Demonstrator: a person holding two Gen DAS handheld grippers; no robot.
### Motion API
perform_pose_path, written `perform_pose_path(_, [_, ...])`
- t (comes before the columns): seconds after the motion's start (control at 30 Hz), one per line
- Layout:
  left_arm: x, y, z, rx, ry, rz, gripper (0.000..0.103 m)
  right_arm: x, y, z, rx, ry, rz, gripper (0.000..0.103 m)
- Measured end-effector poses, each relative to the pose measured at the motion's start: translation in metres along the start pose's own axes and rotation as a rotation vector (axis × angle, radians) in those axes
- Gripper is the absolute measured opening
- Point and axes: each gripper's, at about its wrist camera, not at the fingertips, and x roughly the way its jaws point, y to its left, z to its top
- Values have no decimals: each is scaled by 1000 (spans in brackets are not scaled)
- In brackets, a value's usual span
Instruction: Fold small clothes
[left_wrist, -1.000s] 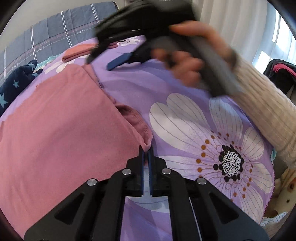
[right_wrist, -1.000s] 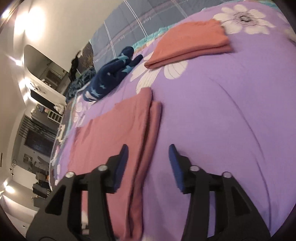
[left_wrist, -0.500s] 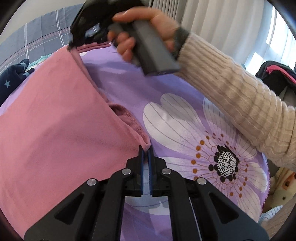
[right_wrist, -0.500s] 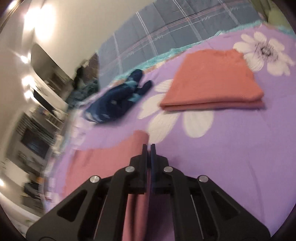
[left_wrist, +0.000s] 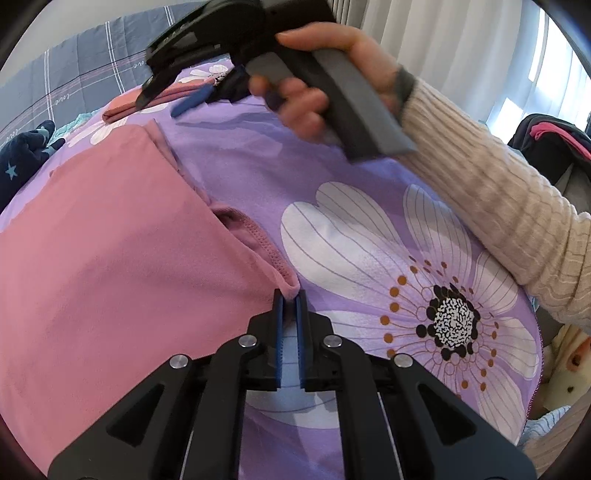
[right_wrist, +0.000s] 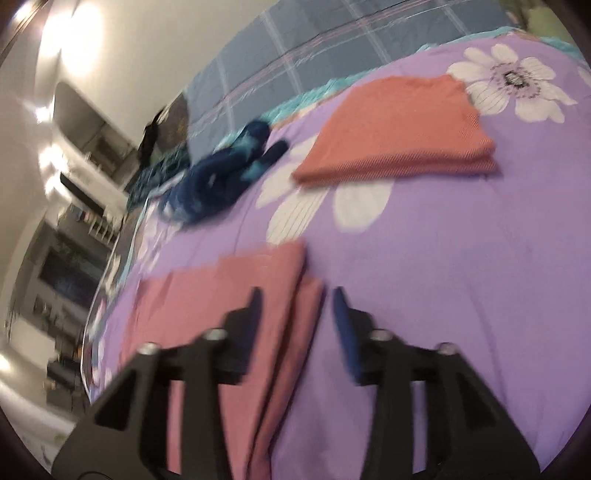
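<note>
A pink garment (left_wrist: 110, 266) lies folded flat on the purple flowered bedspread (left_wrist: 351, 177). My left gripper (left_wrist: 290, 299) is shut on the garment's near corner at its hem. My right gripper (right_wrist: 295, 306) is open and empty, hovering above the garment's far folded edge (right_wrist: 295, 306). In the left wrist view the right gripper (left_wrist: 177, 99) shows at the top, held in a hand, its fingers apart above the bed.
A folded orange garment (right_wrist: 399, 133) lies farther up the bed. A crumpled navy star-print garment (right_wrist: 221, 173) lies left of it. A grey checked blanket (right_wrist: 314, 48) covers the head of the bed. Curtains (left_wrist: 461, 48) and a dark bag (left_wrist: 554, 136) stand at the right.
My right gripper had shut on the garment's far edge and lifted it half a second ago; now it has opened and the edge lies flat again. My left gripper has stayed shut on the corner.
</note>
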Motion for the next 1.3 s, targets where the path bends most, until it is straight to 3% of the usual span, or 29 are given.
perform_pose_path(0.07, [0, -3, 3, 12, -1, -1, 6, 9, 8, -9, -46, 33, -35, 58])
perform_pose_path(0.1, [1, -5, 5, 23, -3, 2, 6, 14, 14, -11, -88, 17, -94, 53])
perform_pose_path(0.13, [1, -6, 7, 32, -5, 4, 6, 17, 20, -11, -111, 8, -128, 21])
perform_pose_path(0.17, [2, -8, 8, 47, -8, 9, 6, 22, 21, -9, -116, 22, -141, 5])
perform_pose_path(0.23, [-1, -14, 8, 83, -21, 1, 6, 26, 18, -5, -72, -1, -130, 5])
perform_pose_path(0.27, [-2, -18, 7, 104, -23, -21, 0, 29, 17, -5, -82, -7, -136, 5])
perform_pose_path(0.3, [0, -24, 5, 136, -10, -61, 0, 36, 17, -7, -117, -12, -163, 5])
perform_pose_path(0.37, [4, -40, 1, 215, 3, -20, 0, 38, 13, -12, -117, -31, -162, 6])
perform_pose_path(0.43, [4, -51, -1, 271, -4, 23, 0, 25, 11, -15, -89, -53, -152, 13])
perform_pose_path(0.57, [0, -49, 0, 270, -21, 23, 0, -4, 19, -27, -88, -83, -197, 20])
perform_pose_path(0.7, [-20, -42, -3, 229, -74, 13, 4, -36, 29, -61, -125, -75, -120, 22])
perform_pose_path(0.83, [-66, -12, -14, 107, -173, 35, 27, -55, 39, -113, -138, -33, -8, 23])
perform_pose_path(0.9, [-85, 9, -27, 38, -194, 74, 31, -52, 42, -137, -157, 12, 12, 37])
perform_pose_path(0.93, [-96, 24, -37, -18, -204, 103, 32, -46, 46, -151, -196, 46, -18, 43])
perform_pose_path(1.0, [-116, 52, -57, -123, -209, 162, 32, -47, 56, -167, -271, 27, -89, 43])
perform_pose_path(1.17, [-189, 129, -123, -417, -255, 394, 33, -75, 90, -158, -286, -56, -195, 45])
perform_pose_path(1.3, [-255, 174, -177, -611, -346, 563, 34, -80, 173, -164, -515, -129, -186, 53])
